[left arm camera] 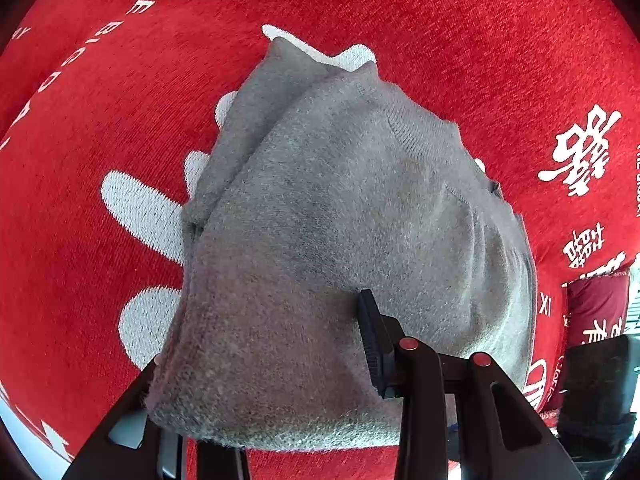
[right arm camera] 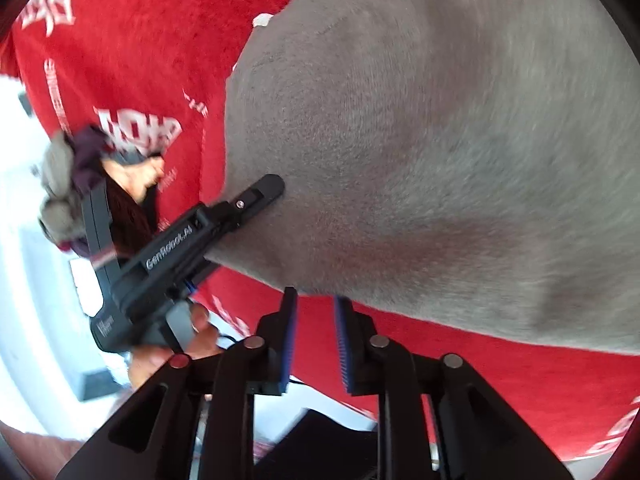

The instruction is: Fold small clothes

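Observation:
A grey knit garment (left arm camera: 340, 220) lies folded on a red cloth with white characters (left arm camera: 440, 20). My left gripper (left arm camera: 260, 332) is closed on its near edge. One pad (left arm camera: 372, 340) presses on top of the wool, and the other finger is hidden under the fold. In the right wrist view the same garment (right arm camera: 440, 140) fills the upper right, with the left gripper's finger (right arm camera: 266, 188) lying on its left edge. My right gripper (right arm camera: 316, 340) hangs just off the garment's near edge, slightly open. Only red cloth (right arm camera: 140, 40) shows between its blue pads.
A bundle of grey and purple small clothes (right arm camera: 64, 184) sits at the left edge of the red cloth. A person's hand (right arm camera: 192, 332) holds the left gripper's handle. A dark red cushion (left arm camera: 596, 304) and a black object (left arm camera: 600, 376) stand at the right.

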Available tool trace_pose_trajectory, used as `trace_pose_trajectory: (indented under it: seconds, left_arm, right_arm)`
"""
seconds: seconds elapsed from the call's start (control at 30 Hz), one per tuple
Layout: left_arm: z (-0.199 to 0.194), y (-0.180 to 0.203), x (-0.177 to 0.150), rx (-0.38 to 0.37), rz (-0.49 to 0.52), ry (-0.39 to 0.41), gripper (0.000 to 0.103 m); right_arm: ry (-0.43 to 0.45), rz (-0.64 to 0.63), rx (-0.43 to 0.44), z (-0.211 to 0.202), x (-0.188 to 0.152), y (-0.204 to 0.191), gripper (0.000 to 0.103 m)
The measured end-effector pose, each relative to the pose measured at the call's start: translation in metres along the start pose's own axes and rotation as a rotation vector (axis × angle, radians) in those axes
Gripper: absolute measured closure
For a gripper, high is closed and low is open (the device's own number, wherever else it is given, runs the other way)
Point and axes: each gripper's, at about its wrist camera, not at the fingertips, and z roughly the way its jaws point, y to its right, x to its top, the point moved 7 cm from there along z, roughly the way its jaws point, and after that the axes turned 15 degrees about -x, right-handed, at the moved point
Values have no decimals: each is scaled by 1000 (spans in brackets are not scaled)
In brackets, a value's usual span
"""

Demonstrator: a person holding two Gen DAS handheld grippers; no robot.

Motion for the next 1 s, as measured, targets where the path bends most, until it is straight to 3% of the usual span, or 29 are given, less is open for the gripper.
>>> trace_pose_trajectory:
  seconds: [0.07, 0.17, 0.47, 0.57, 0.63, 0.73, 1.0]
  left_arm:
    - [1, 1, 0, 17, 22, -5, 65]
    - [3, 5, -1, 39, 55, -12, 65]
    - [1, 5, -2, 72, 90, -14, 65]
    - [-4, 4, -1, 138, 146, 13, 65]
    - [-8, 6, -1, 179, 209, 31, 80]
    - [-11, 11, -2, 205, 289, 39, 89]
    - [-11, 50, -24, 386, 785, 63, 89]
  right_arm:
    - [6, -36, -43, -9, 3, 0, 59]
    - [24, -84, -96, -23, 13, -3, 50]
    - [61, -161, -189, -44, 53, -18, 46]
    - [45, -188, -210, -44, 64, -24, 44]
    - [31, -213, -225, -42, 72, -32, 42]
    - [22, -261, -251, -40, 84, -46, 40]
    - [-56, -376, -234, -27, 119, -103, 30]
